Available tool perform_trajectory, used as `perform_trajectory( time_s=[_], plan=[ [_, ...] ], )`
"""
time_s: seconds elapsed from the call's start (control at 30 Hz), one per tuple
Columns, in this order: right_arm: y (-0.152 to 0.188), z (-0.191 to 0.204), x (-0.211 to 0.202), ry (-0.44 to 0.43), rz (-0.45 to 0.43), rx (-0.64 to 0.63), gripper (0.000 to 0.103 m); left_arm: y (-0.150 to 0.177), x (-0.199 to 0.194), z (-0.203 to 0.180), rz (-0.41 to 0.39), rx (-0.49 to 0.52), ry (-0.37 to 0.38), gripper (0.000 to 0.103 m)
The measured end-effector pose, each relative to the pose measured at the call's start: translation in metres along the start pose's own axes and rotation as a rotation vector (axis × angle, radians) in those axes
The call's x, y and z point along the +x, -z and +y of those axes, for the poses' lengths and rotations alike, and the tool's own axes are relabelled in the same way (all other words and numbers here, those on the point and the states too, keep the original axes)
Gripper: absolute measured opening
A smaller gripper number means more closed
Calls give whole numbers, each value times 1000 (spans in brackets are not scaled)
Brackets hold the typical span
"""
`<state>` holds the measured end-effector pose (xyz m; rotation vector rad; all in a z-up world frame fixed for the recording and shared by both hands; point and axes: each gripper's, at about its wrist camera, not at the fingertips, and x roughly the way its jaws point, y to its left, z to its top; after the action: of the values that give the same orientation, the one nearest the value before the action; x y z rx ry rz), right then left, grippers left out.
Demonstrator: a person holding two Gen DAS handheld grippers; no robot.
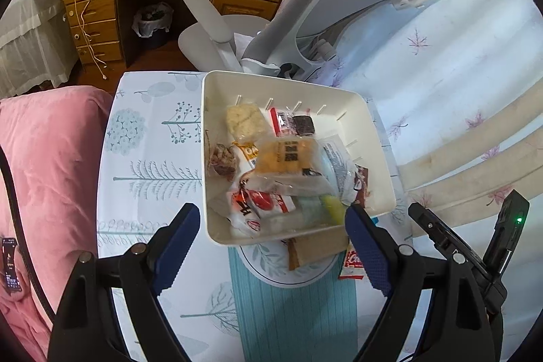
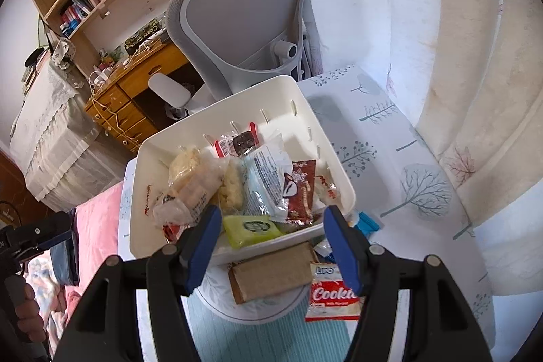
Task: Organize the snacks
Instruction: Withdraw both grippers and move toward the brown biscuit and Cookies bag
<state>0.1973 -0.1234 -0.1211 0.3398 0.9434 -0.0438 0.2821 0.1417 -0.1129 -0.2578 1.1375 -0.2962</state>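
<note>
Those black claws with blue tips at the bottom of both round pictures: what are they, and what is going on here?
No robot here: a person holds a two-fingered gripper in each hand, and a wide-angle camera on each looks along its fingers. One picture comes from the left gripper, the other from the right gripper. Both stand open and hold nothing. On the table sits a white bin full of wrapped snacks. In front of it lie a brown packet and a red cookie pack, not yet in the bin.
</note>
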Motion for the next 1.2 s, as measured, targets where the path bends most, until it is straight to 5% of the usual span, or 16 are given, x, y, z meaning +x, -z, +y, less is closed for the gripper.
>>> perform_trajectory(
  time_s=[0.6, 0.97, 1.2],
  plan=[
    [41, -38, -15, -72, 129, -103, 63, 70, -4, -54, -58, 29, -1, 86],
    [88, -48, 5, -54, 235, -105, 63, 109, 19, -79, -98, 222, -28, 86],
    [107, -53, 19, -31, 218, -92, 63, 129, 40, -81, -89, 348, -7, 86]
  ],
)
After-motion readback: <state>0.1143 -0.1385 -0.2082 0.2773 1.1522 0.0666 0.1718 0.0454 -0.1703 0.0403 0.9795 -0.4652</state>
